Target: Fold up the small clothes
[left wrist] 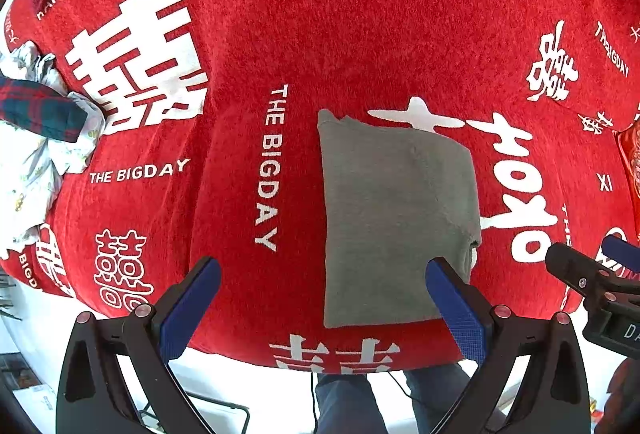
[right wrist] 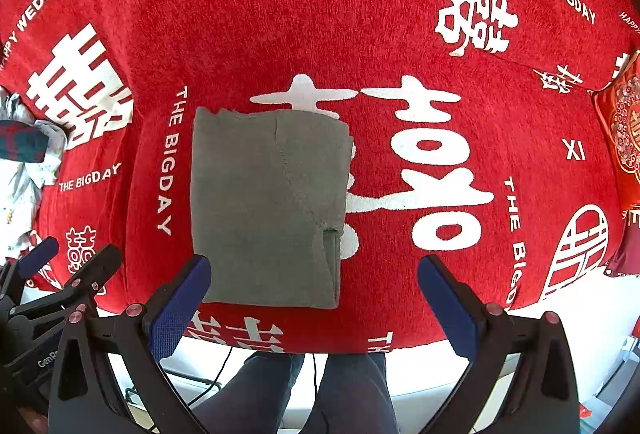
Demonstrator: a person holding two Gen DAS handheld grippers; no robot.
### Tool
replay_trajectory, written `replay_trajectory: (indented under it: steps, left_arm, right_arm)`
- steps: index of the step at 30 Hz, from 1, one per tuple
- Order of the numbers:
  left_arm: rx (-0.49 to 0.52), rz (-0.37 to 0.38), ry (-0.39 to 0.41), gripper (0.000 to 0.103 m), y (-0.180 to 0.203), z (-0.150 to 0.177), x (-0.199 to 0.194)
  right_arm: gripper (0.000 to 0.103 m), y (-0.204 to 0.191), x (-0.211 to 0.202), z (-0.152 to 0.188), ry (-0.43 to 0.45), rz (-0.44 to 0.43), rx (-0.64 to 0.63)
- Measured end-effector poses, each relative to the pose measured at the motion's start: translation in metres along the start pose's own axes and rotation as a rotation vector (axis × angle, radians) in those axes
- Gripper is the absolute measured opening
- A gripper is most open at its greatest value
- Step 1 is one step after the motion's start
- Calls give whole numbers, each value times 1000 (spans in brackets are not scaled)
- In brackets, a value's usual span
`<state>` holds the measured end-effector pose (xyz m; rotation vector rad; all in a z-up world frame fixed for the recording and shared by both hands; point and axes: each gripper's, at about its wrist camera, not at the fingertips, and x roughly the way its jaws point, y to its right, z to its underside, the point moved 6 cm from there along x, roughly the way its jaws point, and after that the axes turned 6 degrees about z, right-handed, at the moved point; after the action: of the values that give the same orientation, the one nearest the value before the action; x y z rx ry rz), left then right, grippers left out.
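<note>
Grey garment [right wrist: 268,209] lies folded into a neat rectangle near the front edge of the red blanket [right wrist: 280,13]. Left gripper [left wrist: 320,298] and right gripper [right wrist: 312,294] both spread wide, holding nothing, above that edge. Risk — a blue pad catching the loose layered right edge would drag the fold open. Unfolded clothes pile [left wrist: 36,153] sits at the left edge, well apart.

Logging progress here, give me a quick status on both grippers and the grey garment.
Left hand-held gripper open, empty. Right hand-held gripper open, empty. Grey garment folded into a rectangle, flat on the red cloth. Unfolded clothes pile at far left, clear of it.
</note>
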<state>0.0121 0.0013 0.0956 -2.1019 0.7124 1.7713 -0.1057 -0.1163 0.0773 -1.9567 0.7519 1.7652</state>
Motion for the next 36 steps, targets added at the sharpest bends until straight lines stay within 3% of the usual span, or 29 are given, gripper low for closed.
replay_trajectory:
  steps: [36]
  left_arm:
    - [-12,-4,-1,103,4,3,0]
  right_arm:
    - [103,1,1,2,-1,3,8]
